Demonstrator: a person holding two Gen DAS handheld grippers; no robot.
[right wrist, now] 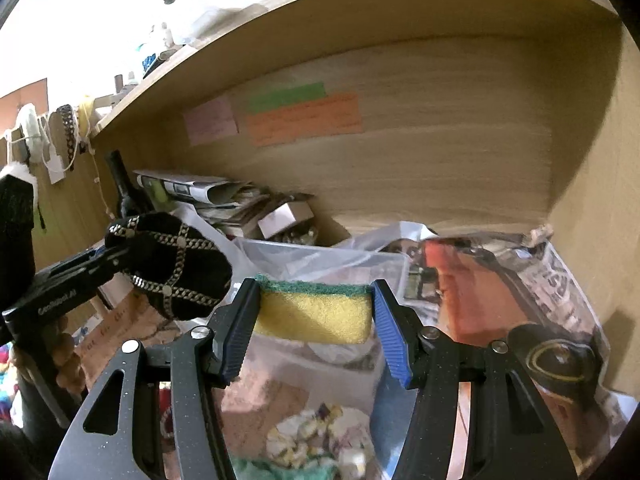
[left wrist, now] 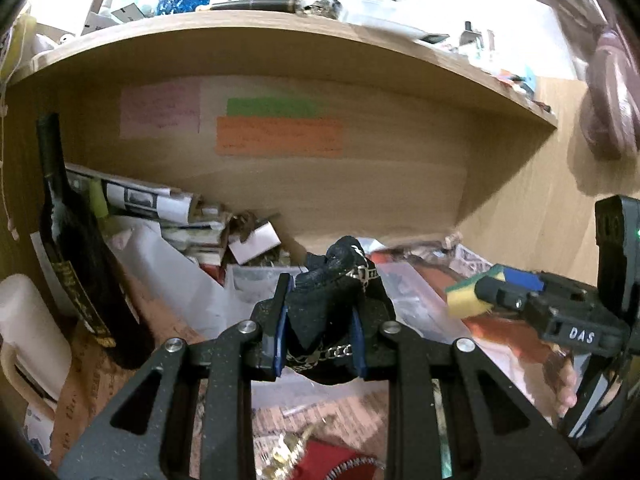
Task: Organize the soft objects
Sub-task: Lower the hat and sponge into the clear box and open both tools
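While both tools hang in front of a wooden shelf (left wrist: 280, 36), the left hand-held gripper (left wrist: 320, 332) is clamped on a black pouch (left wrist: 324, 300) trimmed with metal chain, its blue pads pressed against the fabric on both sides. That pouch bulges up above the fingers and, seen from the right wrist view, shows a crisscross chain pattern with small studs. The right hand-held gripper (right wrist: 316, 316) is closed on a yellow sponge (right wrist: 314, 316) with a green scouring layer along its upper edge; the sponge spans the gap between the two fingers and touches both. Seen from the left wrist view, the sponge is to the right of the pouch, well apart from it. Below the shelf and behind both held things sits a clear plastic bin (right wrist: 320, 256), with a dark bottle (left wrist: 76, 248) leaning to its left, next to folded newspapers (left wrist: 140, 196). Pink, green and orange paper notes (left wrist: 280, 136) are stuck to the back wall beneath the shelf. Crumpled printed wrapping (right wrist: 500, 276) lies to the right of the bin.
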